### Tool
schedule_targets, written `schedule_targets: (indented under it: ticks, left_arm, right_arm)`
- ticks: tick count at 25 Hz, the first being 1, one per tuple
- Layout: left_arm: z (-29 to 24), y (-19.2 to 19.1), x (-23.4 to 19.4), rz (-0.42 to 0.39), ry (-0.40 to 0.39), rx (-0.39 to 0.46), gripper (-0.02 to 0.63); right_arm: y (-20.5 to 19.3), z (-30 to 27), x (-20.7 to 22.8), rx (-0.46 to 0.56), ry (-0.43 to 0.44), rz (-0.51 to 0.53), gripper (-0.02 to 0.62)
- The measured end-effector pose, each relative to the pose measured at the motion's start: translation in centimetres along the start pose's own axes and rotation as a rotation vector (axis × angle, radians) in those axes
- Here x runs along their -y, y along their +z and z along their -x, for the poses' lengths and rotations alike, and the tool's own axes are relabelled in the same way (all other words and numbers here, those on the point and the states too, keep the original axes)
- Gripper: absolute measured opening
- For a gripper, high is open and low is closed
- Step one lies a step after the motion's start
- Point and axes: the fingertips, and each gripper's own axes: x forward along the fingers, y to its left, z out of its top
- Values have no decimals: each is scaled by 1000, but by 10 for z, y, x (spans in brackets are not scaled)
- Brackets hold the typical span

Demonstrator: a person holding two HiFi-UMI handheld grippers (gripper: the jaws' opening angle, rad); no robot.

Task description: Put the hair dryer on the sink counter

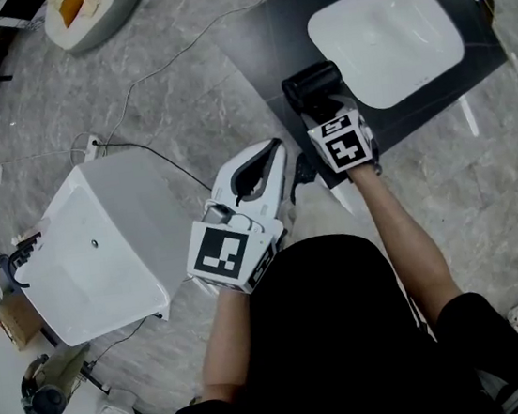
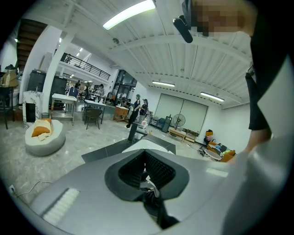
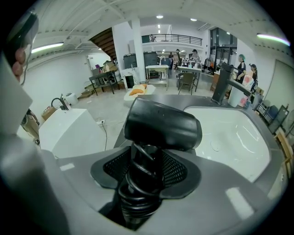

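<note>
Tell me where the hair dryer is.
Head view, right of centre: the right gripper holds the hair dryer at the edge of the sink counter, beside the basin.

Both forearms reach forward. The left gripper point(image 1: 270, 160) has its jaws together; the right gripper point(image 1: 326, 115) clamps the hair dryer point(image 1: 311, 83).

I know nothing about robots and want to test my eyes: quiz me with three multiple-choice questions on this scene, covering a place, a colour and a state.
1. Where is the hair dryer?
A. lying in the basin
B. in the right gripper
C. on the white box
2. What colour is it?
A. black
B. pink
C. white
3. The left gripper is:
A. gripping a cup
B. gripping a towel
C. empty
Answers: 1 B, the jaws clamp its cord-wrapped handle. 2 A, its body is black. 3 C, nothing sits between its jaws.
</note>
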Motion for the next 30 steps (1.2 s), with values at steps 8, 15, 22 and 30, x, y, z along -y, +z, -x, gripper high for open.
schedule_targets:
  ticks: [8, 15, 22, 30]
  left_arm:
    - [-3, -2, 5, -10, -33, 2, 0]
    - [-3, -3, 8, -11, -34, -2, 0]
    - [-2, -4, 4, 0, 2, -9, 0]
    - [-1, -2, 8, -23, -5, 8, 0]
  right_arm:
    - [0, -4, -1, -10, -37, 24, 212]
    - [0, -3, 0, -9, -41, 28, 213]
    - [1, -1, 1, -7, -32, 29, 213]
    - [2, 2, -1, 5, -14, 16, 216]
